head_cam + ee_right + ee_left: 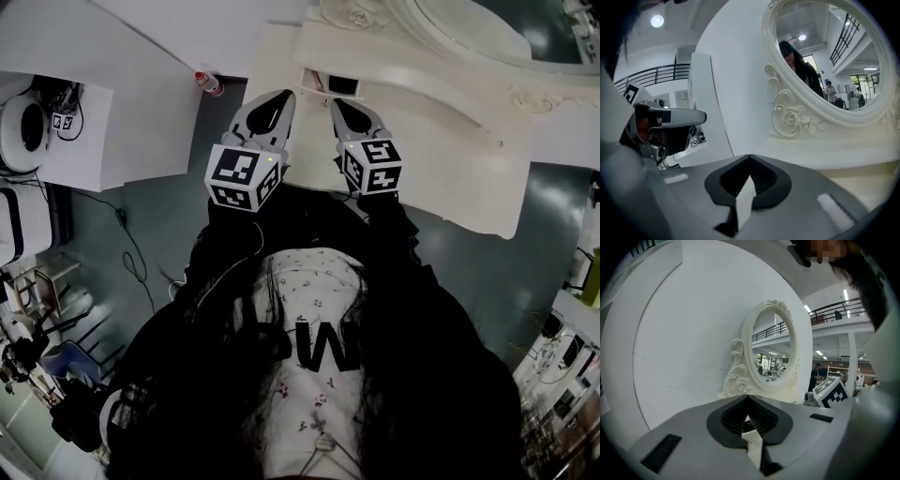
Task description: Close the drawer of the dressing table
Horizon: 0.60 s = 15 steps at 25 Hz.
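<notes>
The white dressing table (441, 155) stands at the upper right of the head view, its oval carved mirror (450, 28) behind it. At the table's near left edge a narrow drawer slot (330, 84) with something dark inside shows; I cannot tell how far out it stands. My left gripper (281, 96) and right gripper (336, 101) are held side by side just before that edge, both shut with nothing between the jaws. The mirror (771, 352) fills the left gripper view, and the mirror (829, 61) rises close in the right gripper view.
A white board (141, 94) lies to the left, with a red-capped bottle (208, 84) at its corner. White machines (23, 131) and cables (131, 253) sit on the grey floor at the far left. The left gripper (661, 126) shows in the right gripper view.
</notes>
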Each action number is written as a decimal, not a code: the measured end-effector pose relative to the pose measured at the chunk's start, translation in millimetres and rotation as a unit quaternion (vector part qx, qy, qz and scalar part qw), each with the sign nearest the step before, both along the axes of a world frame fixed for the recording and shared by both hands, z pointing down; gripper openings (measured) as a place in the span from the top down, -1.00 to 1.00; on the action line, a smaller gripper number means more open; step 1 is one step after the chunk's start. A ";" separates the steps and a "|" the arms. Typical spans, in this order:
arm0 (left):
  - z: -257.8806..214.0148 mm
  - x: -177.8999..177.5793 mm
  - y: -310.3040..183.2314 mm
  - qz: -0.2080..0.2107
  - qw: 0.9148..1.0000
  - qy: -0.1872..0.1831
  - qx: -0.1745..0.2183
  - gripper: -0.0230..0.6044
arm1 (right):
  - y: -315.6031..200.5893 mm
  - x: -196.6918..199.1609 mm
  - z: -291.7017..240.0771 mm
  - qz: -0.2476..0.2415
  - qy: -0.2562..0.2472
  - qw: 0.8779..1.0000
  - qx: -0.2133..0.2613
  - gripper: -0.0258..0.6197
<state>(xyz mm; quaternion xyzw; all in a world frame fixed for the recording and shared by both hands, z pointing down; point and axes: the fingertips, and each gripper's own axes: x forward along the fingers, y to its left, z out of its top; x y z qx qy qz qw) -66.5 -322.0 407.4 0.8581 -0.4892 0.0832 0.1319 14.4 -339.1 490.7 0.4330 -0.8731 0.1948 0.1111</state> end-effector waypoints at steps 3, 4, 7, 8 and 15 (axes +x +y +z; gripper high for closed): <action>0.1 -6.9 -10.8 0.011 1.000 0.005 0.002 0.93 | -3.2 -4.0 11.6 0.015 0.007 1.000 -0.015 0.90; 0.2 -8.8 -14.0 0.014 1.000 0.006 0.003 0.93 | -3.5 -4.6 16.7 0.020 0.010 1.000 -0.022 0.90; 1.1 -12.6 -21.8 0.026 1.000 0.009 0.006 0.93 | -3.0 -4.2 35.7 0.031 0.024 0.998 -0.044 0.90; 1.4 -12.9 -24.2 0.031 0.999 0.010 0.006 0.93 | -2.8 -3.2 42.7 0.034 0.031 0.998 -0.052 0.89; -0.3 -8.8 -37.4 0.066 0.998 0.013 0.011 0.93 | -1.4 3.6 82.2 0.053 0.064 0.991 -0.103 0.89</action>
